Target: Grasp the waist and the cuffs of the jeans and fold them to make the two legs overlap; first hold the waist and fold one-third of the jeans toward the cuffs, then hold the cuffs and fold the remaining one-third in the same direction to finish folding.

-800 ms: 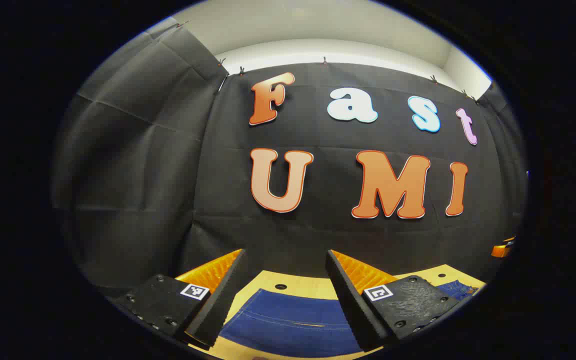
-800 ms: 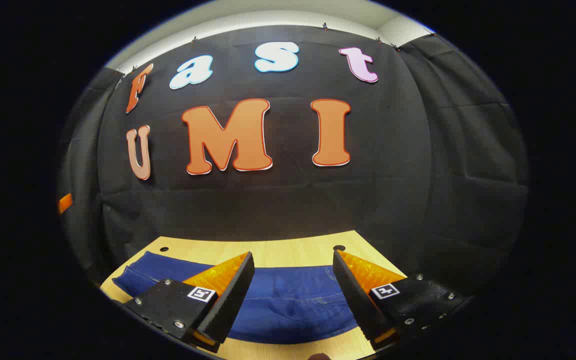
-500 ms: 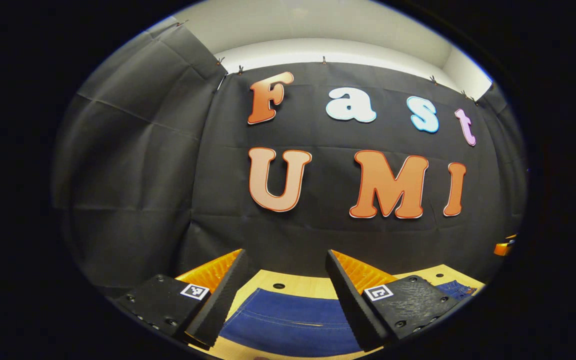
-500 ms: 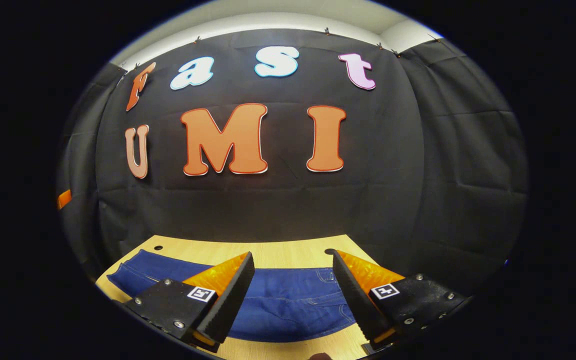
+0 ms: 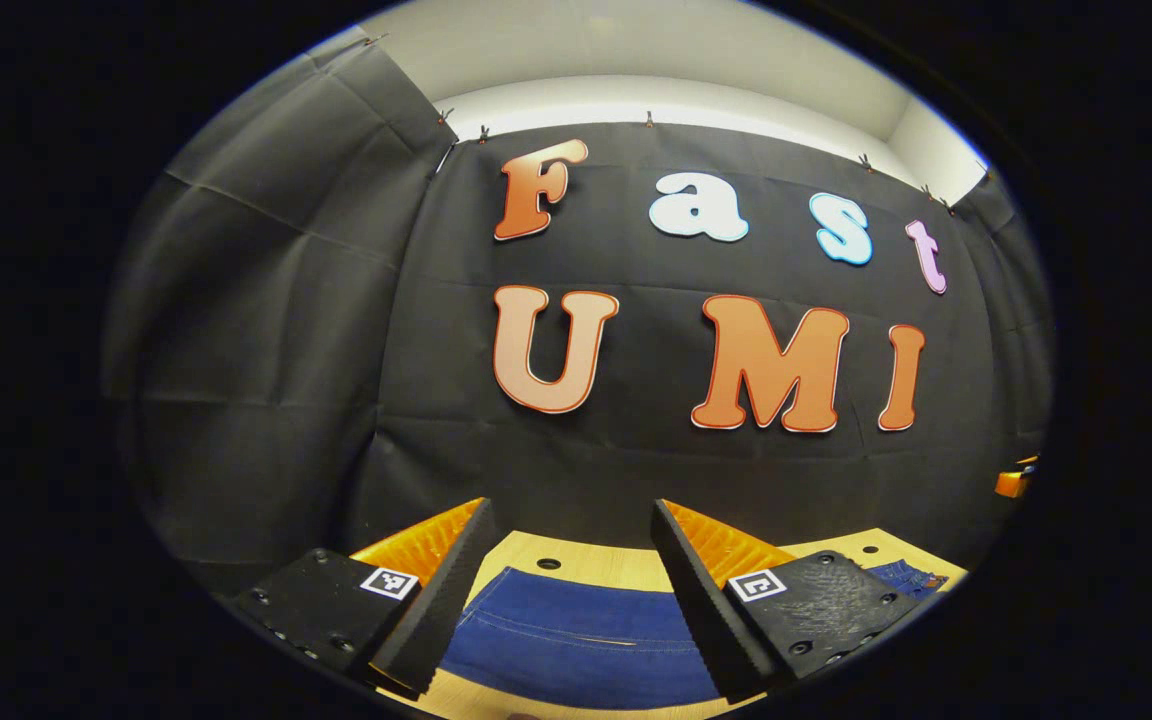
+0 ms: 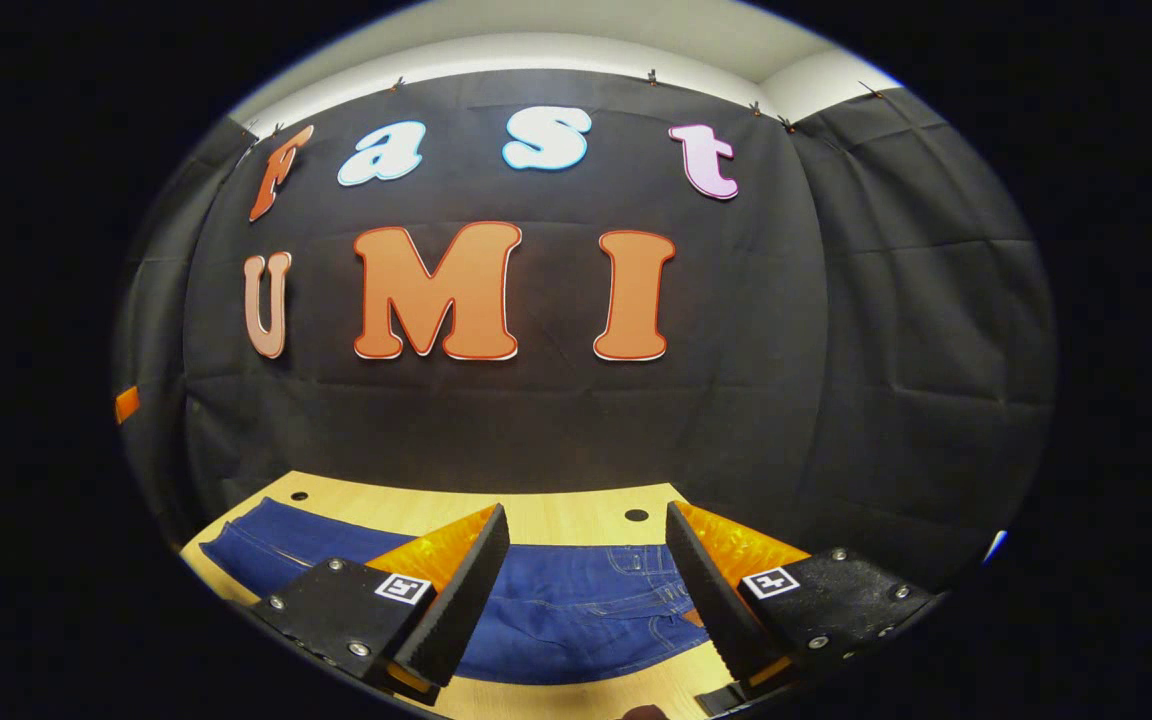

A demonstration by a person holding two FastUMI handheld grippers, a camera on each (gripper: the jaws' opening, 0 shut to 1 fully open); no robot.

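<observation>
Slightly lower sits the blue cloth in the left gripper view than it did a moment ago: the jeans [image 5: 576, 635] lie flat on the wooden table [image 5: 586, 553], near its far edge, framed by the left gripper [image 5: 564, 590] with its jaws spread and holding nothing. In the right gripper view the waist end has slid in between the fingers of the right gripper [image 6: 581, 590], likewise spread and empty above the jeans [image 6: 576, 620]. Judging by this, both are lining up; no fold has begun.
</observation>
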